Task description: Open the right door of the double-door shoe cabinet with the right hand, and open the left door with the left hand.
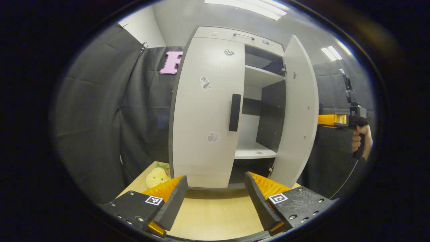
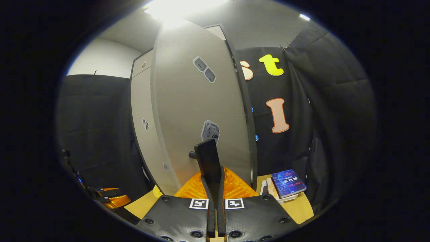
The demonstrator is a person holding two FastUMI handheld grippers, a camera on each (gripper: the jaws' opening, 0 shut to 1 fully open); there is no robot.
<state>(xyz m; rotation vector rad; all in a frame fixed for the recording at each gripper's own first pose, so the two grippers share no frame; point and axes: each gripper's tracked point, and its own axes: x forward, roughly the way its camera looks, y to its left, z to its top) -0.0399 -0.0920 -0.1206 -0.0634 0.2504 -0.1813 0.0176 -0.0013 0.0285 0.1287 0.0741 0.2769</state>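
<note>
The shoe cabinet (image 1: pixel 215 33) is seen standing tall on the table (image 1: pixel 215 215) in the left gripper view, pale-fronted with a dark frame, against the black cloth wall. Its right door (image 1: pixel 299 111) is swung well out, so that the white shelves (image 1: pixel 255 153) and dark inner panels are laid bare. Its left door (image 1: pixel 208 111) is shut flat, with a dark upright handle (image 1: pixel 234 112) fixed near its inner edge and a few small stickers dotted across its face.

The left claw (image 1: pixel 215 198) is held spread wide, nothing gripped between its fingers (image 1: pixel 173 201), and is kept low over the table, short of the cabinet; the left door's handle is found above and ahead of it, well apart.

Off to the right of the open door, in that same view, the right claw's body is seen held in a hand (image 1: pixel 361 139), level with the door's edge.

In the right gripper view, the right door (image 2: pixel 198 111) is seen close up. The right claw (image 2: pixel 215 188) is pressed together on the dark handle (image 2: pixel 208 161) of that door, the handle's lower end being pinched between both fingers (image 2: pixel 206 188).

Smaller things are noted last: a yellow plush toy (image 1: pixel 156 176) beside the cabinet's left foot, and a stack of books (image 2: pixel 285 186) on the table to the right of the open door.
</note>
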